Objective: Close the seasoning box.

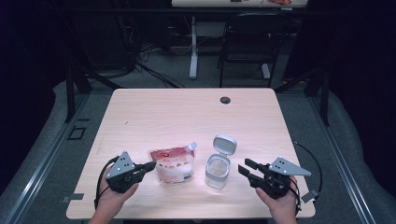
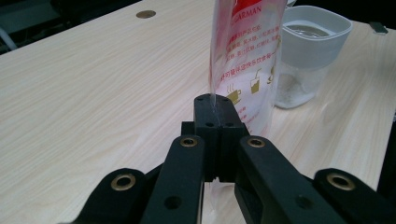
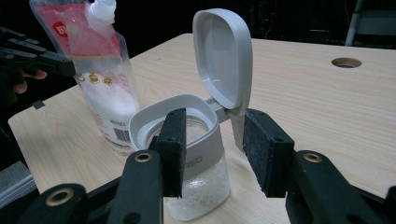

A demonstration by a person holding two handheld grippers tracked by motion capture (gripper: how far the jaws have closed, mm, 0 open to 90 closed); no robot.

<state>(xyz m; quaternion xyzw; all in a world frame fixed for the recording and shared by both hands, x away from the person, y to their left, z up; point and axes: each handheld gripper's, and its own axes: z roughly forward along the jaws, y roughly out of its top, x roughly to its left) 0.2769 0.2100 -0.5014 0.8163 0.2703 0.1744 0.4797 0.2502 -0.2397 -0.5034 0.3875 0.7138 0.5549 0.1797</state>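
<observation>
Red-and-clear pouch point(image 1: 173, 164): stood lower centre of the high view, its edge pinched flat by the left gripper point(image 1: 148, 166).
Jar point(image 1: 218, 171): just right of it, flip lid point(image 1: 224, 144) already up.
Right gripper point(image 1: 245, 167): spread wide beside the jar, holding nothing.
Left to do: likely tipping the pouch over the jar.

Left gripper point(image 2: 212, 109): matte black jaws and links, brass-coloured pivot bushings, grey three-cornered plate on top. Clamped between its jaws: spouted pouch point(image 1: 173, 164), translucent with a red upper panel, red print, gold cup icons, white granules inside, a white spout and a black barcode on a white patch.

Right gripper point(image 3: 215, 151): black links, black jaw pads with a fine speckled texture, brass-coloured bushings. Ahead of its jaws: container point(image 3: 198, 168), clear body over white grains, light grey collar, light grey flip lid point(image 3: 224, 58).

Table point(image 1: 187, 112): pale wood grain, one dark round grommet point(image 1: 225, 100).
</observation>
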